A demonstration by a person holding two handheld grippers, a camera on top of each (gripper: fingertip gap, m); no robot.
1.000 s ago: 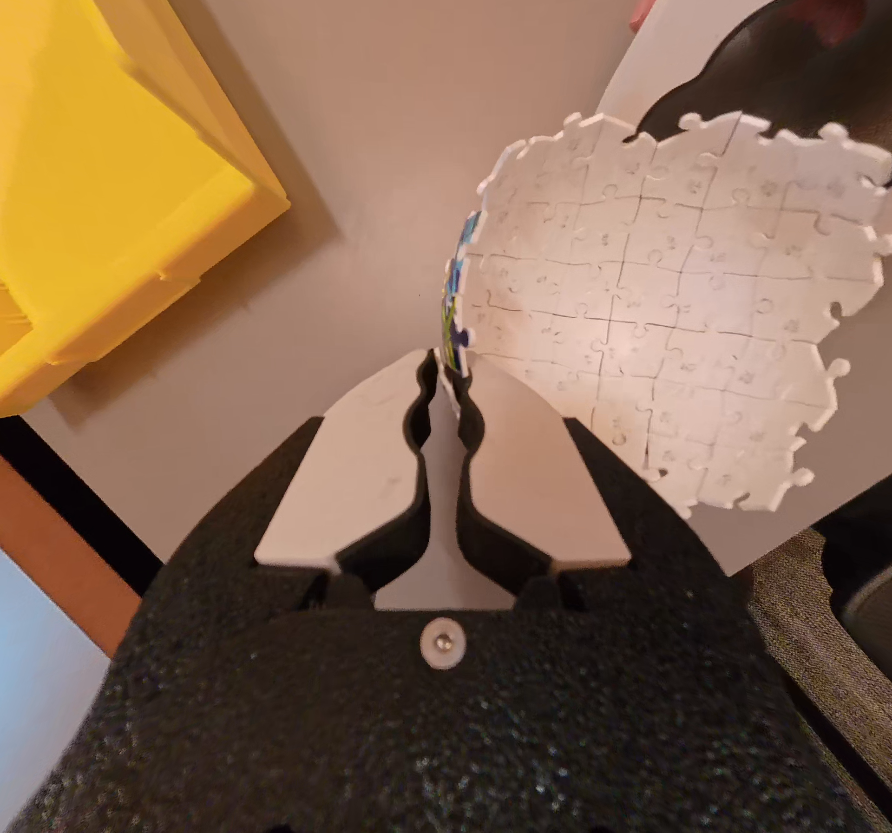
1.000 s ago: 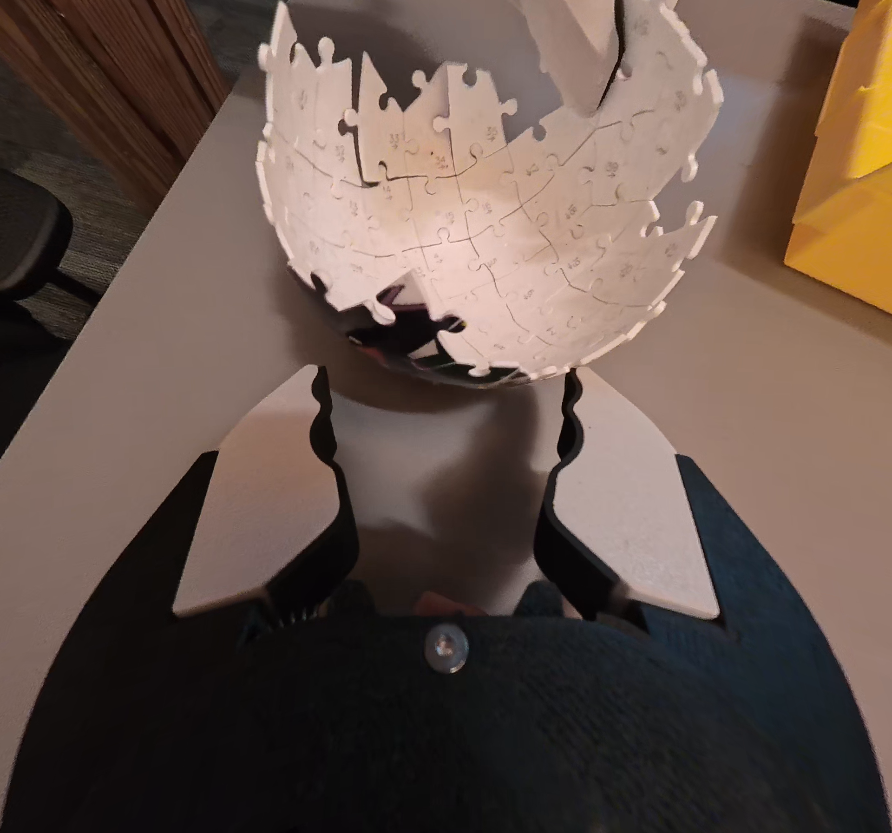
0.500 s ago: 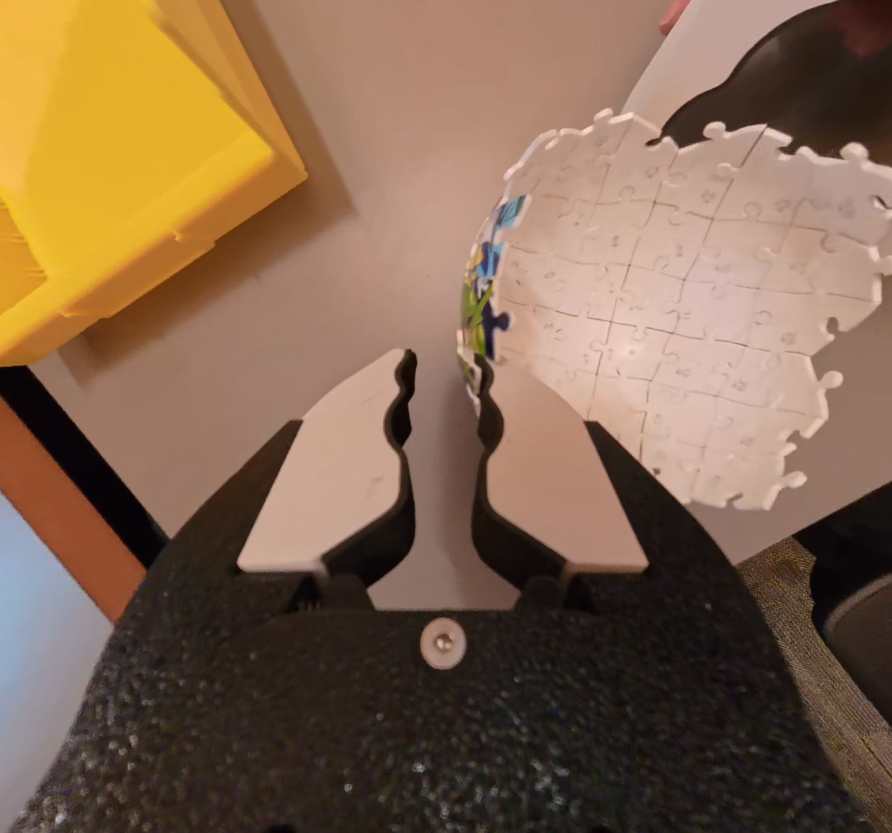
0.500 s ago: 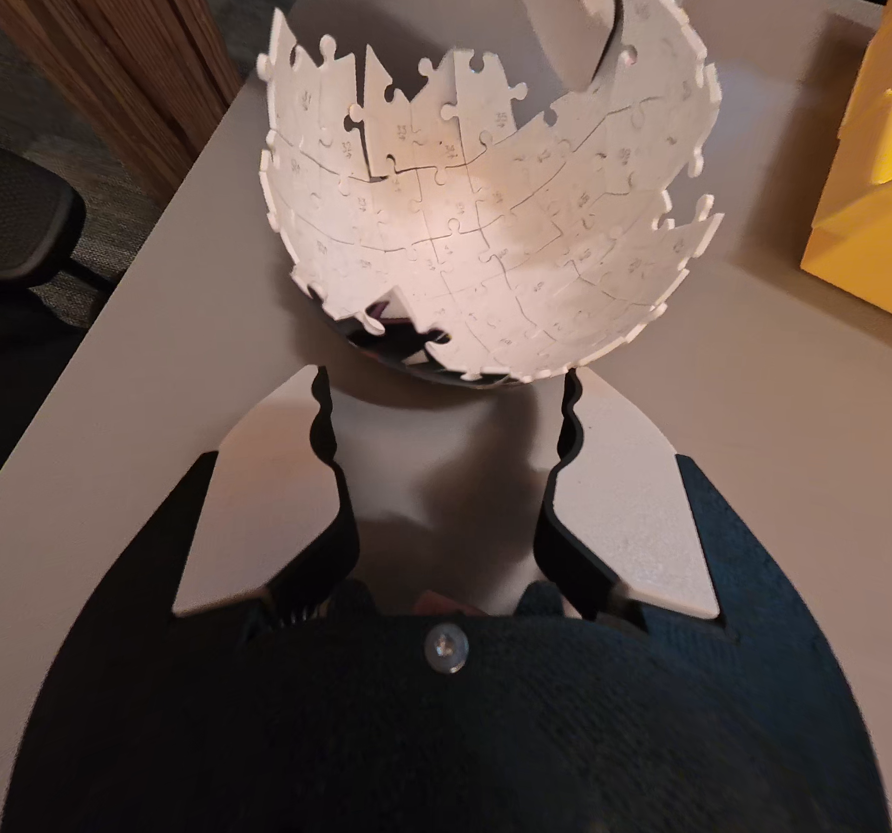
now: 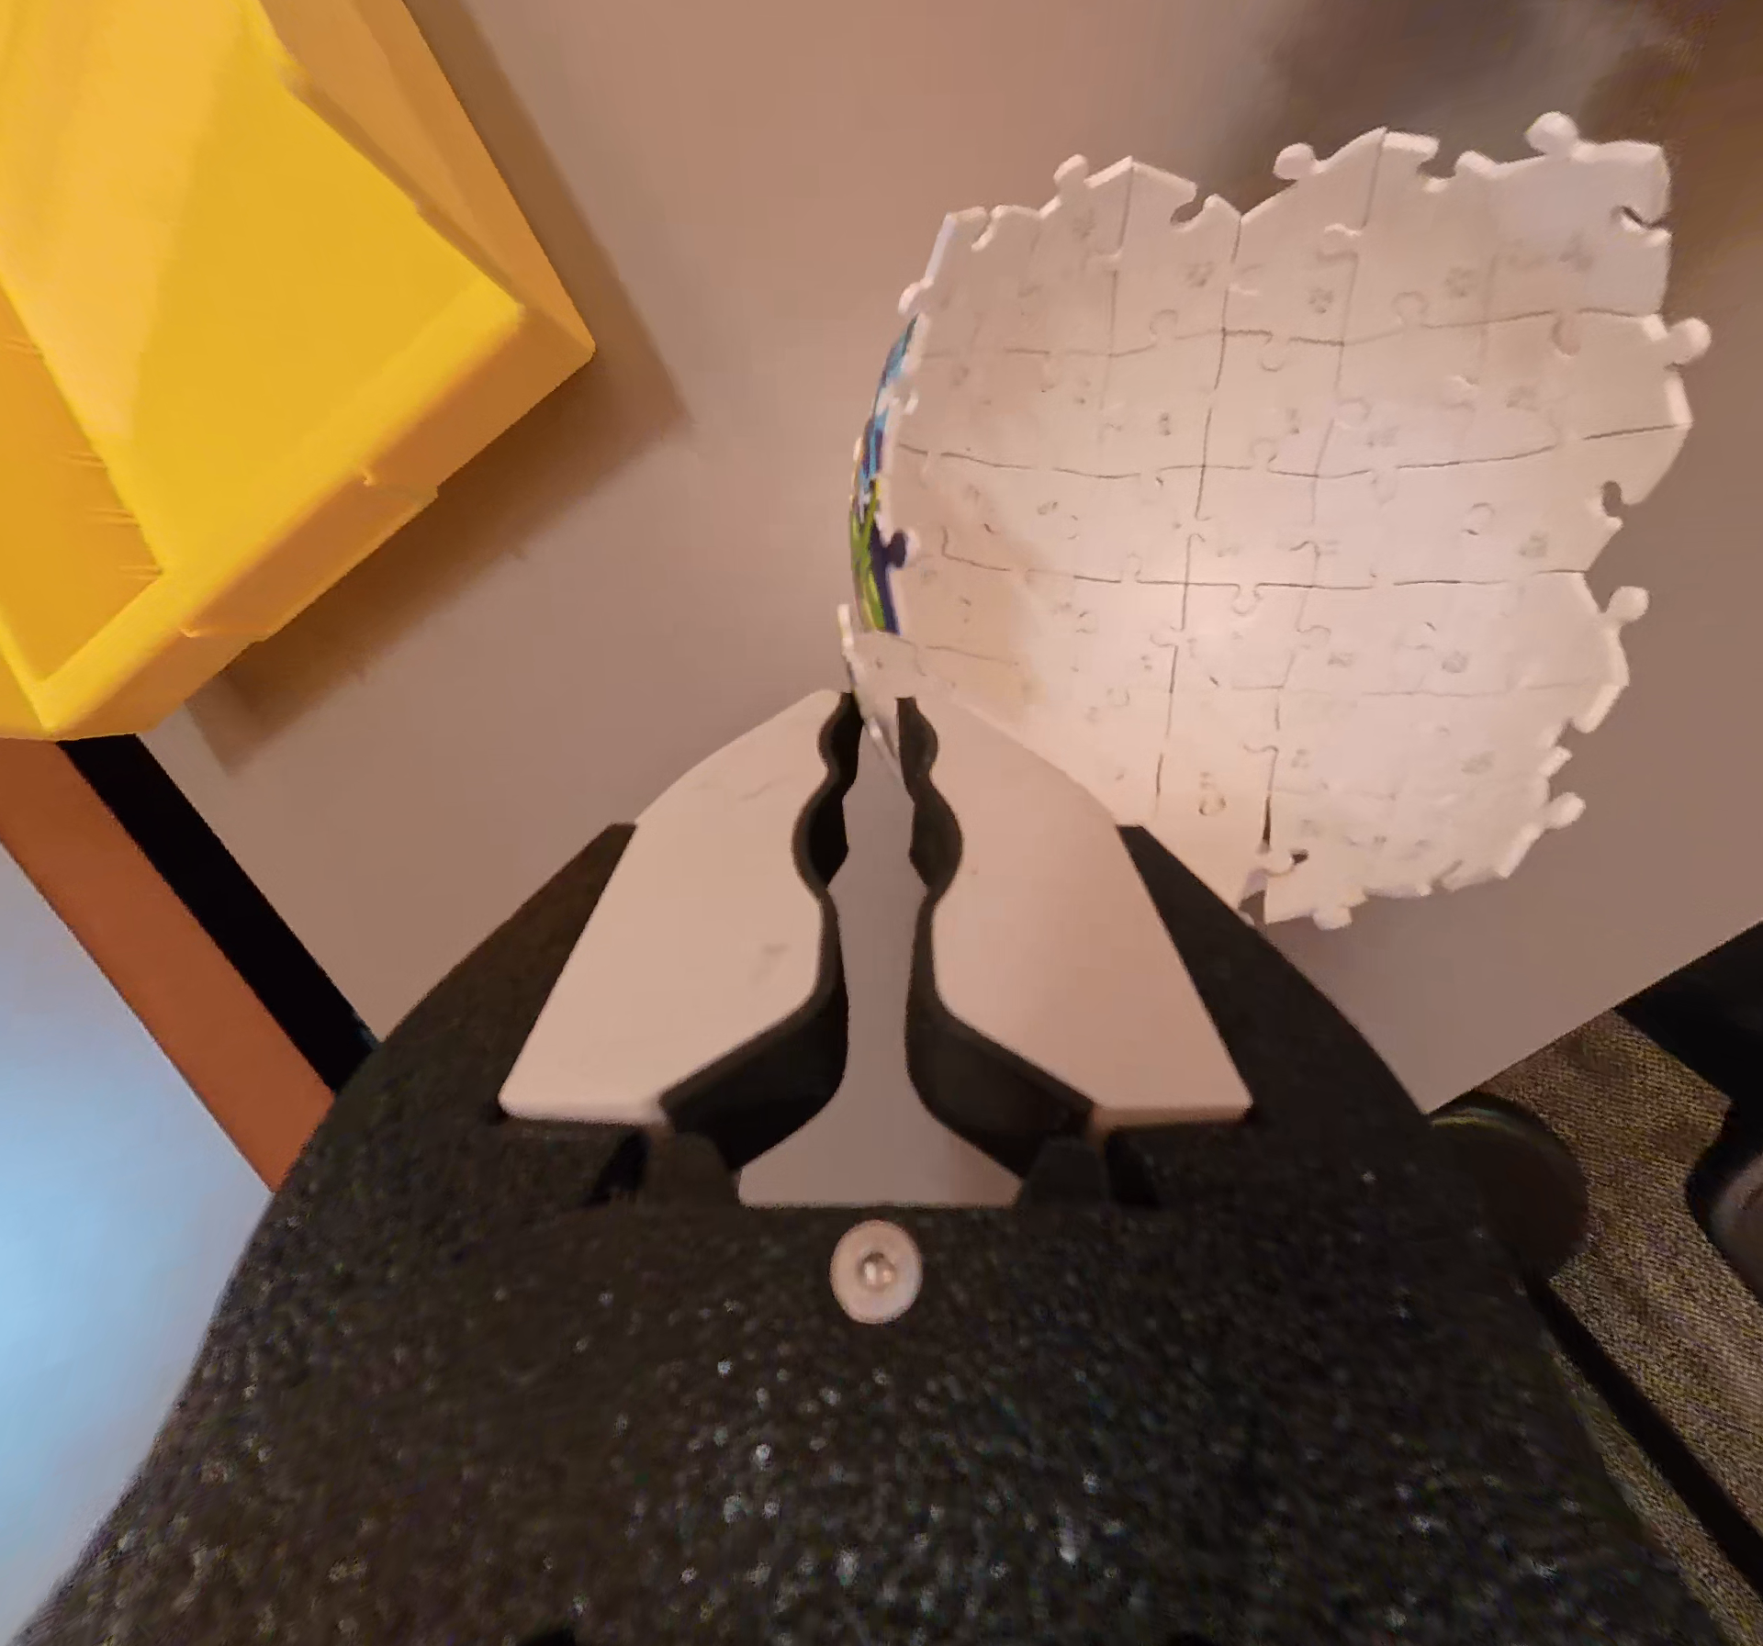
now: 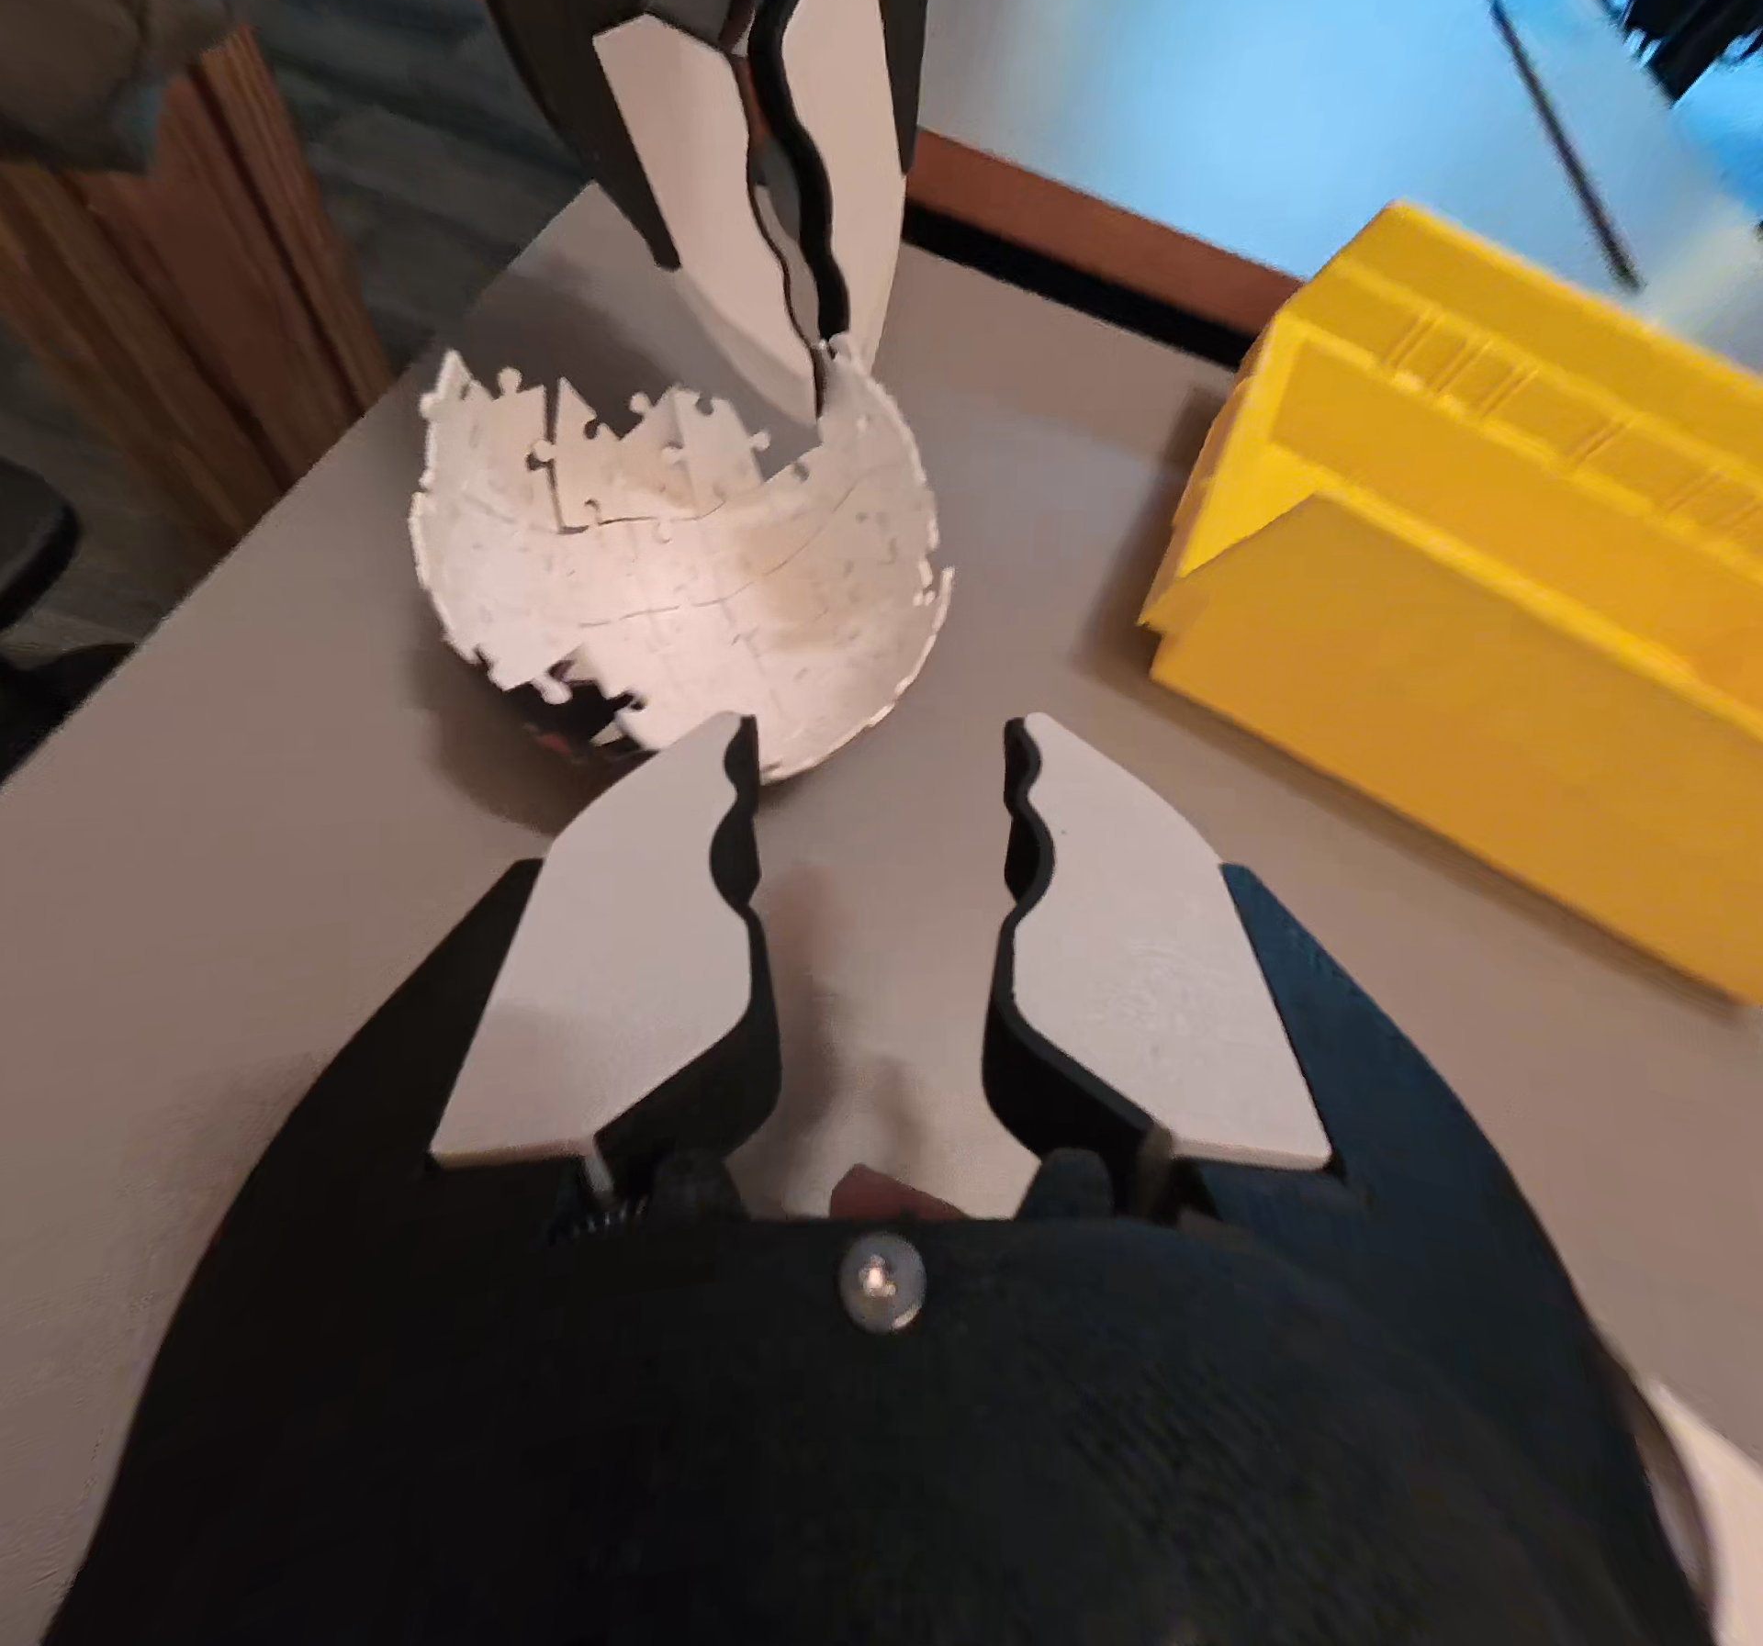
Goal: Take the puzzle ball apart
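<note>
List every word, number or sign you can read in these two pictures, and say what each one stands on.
Puzzle ball: small grey marks on the white inner face of its pieces, too small and blurred to read.
Yellow bin: no writing visible.
Left tongs and right tongs: no writing visible.
</note>
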